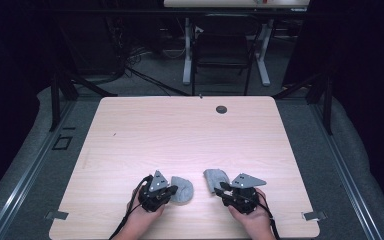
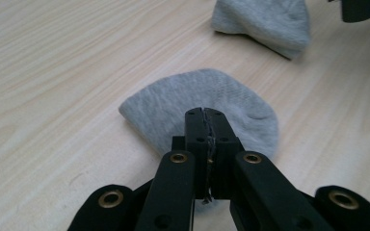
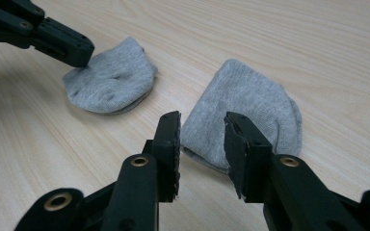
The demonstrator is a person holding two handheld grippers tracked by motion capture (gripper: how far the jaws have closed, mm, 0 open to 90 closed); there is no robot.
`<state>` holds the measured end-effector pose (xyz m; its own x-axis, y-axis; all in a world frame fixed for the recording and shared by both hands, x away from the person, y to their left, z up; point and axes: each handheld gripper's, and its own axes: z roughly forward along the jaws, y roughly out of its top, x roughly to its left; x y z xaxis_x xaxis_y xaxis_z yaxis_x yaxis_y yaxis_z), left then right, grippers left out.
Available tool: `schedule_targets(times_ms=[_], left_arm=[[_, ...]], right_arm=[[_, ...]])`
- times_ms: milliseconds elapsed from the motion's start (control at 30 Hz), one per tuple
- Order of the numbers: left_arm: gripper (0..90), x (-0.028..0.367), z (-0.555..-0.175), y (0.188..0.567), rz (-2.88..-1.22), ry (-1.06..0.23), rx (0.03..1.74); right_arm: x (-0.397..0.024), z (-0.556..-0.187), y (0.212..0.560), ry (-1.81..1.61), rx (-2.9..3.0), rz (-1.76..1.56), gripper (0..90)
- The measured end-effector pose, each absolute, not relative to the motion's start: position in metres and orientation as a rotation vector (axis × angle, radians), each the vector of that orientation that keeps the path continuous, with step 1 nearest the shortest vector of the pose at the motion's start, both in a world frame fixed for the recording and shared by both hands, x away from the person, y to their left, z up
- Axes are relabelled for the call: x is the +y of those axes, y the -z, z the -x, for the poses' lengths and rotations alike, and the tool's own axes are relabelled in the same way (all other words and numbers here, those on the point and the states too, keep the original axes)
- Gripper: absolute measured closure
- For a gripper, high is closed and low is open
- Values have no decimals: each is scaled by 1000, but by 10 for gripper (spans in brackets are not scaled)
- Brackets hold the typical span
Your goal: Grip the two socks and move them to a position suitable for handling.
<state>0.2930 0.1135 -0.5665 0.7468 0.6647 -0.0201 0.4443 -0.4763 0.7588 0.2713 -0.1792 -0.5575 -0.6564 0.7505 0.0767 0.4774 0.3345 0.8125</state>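
Two folded grey socks, lying near the table's [image 1: 130,130] front edge: left sock [image 2: 207,103] pinched at its rim by the closed left hand-held gripper [image 2: 206,115]; right sock [image 3: 245,113] just ahead of the open right hand-held gripper [image 3: 202,137]. Probably mid-pickup; next, closing on the right sock's near edge.

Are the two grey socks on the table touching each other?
Apart. In the right gripper view a strip of bare wood separates the left sock from the right sock; the high view also shows a gap.
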Motion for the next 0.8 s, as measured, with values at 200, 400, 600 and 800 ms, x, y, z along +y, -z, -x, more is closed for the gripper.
schedule_targets(times_ms=[200, 400, 600, 800], left_arm=[[894, 108, -297, 575, -2189, -372, 821], [896, 106, -293, 579, -2198, -366, 823], [896, 105, -288, 579, -2187, -341, 826], [896, 102, -279, 579, -2193, -329, 811]], right_arm=[[-180, -272, 558, -1228, 2294, -1094, 666], [-181, -272, 558, -1230, 2294, -1094, 666], [-180, -272, 558, -1231, 2293, -1095, 665], [-180, -272, 558, -1228, 2294, -1093, 665]])
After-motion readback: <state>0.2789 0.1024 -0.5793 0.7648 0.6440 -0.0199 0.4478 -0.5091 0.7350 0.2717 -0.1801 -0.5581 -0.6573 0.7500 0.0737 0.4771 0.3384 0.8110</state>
